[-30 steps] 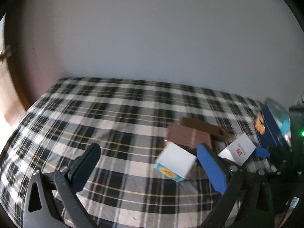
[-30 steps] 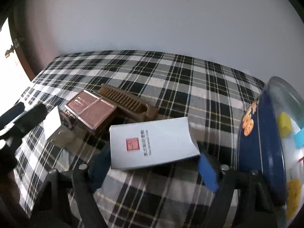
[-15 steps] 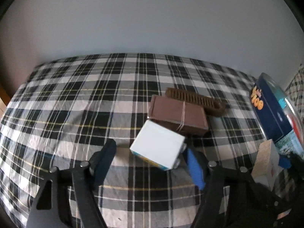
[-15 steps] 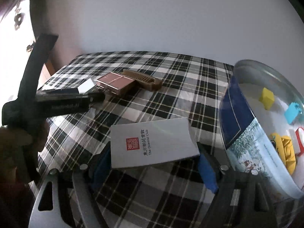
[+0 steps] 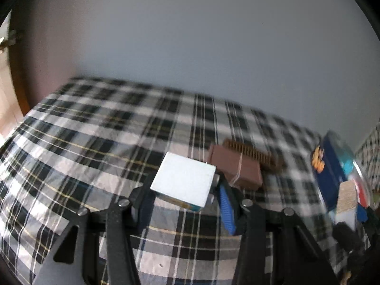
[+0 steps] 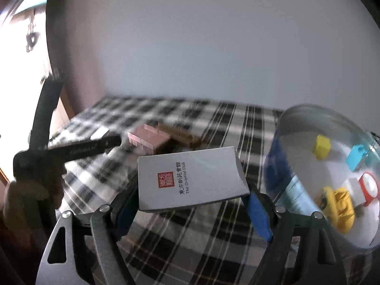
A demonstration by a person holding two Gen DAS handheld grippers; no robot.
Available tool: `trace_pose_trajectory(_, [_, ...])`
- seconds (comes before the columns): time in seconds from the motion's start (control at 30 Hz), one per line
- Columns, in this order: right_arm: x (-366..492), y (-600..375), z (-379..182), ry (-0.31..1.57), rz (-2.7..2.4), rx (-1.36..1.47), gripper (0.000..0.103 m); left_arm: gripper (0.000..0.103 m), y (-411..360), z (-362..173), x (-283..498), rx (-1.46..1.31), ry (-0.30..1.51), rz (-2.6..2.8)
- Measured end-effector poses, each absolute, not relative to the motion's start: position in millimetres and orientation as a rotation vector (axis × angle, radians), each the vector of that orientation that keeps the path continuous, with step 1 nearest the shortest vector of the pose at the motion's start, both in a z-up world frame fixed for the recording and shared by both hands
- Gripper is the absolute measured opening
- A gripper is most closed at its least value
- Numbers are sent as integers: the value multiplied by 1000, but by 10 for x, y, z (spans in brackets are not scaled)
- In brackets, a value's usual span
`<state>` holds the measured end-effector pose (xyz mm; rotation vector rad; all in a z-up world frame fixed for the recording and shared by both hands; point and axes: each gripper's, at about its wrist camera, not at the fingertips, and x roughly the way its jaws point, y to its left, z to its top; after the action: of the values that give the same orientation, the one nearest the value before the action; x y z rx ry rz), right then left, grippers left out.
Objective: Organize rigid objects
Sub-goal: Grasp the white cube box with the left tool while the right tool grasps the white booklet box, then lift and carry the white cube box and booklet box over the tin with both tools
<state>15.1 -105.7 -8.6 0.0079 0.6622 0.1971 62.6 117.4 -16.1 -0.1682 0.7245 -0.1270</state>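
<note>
My left gripper (image 5: 185, 199) is shut on a small white box (image 5: 184, 180) with a blue and orange lower edge, held just above the plaid cloth. Behind it lie a brown box (image 5: 235, 169) and a brown comb (image 5: 251, 154). My right gripper (image 6: 192, 204) is shut on a white booklet (image 6: 190, 178) with a red seal and "The Oriental Club" print, held above the cloth. The left gripper also shows in the right wrist view (image 6: 78, 149), with the brown box (image 6: 148, 139) and the comb (image 6: 180, 134) beyond it.
A round blue tin (image 6: 332, 180) with a white inside holds several small toys at the right; it also shows in the left wrist view (image 5: 332, 166). The black and white plaid cloth (image 5: 95, 147) covers the table, which ends at a grey wall. A wooden door edge stands far left.
My left gripper has closed on the white box and lifted it slightly. My right gripper has risen with the booklet and swung right toward the tin.
</note>
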Motion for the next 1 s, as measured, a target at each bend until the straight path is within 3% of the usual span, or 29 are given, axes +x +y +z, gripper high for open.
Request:
trace_pose_trajectory(0.33, [-140,-1348,324,403,194,79,83,48,858,175,285,-121,473,-99])
trace_pose_trajectory(1.0, [-373,-1804,460,248,9,-53,83,48,-76,248,83,-84,440,-167])
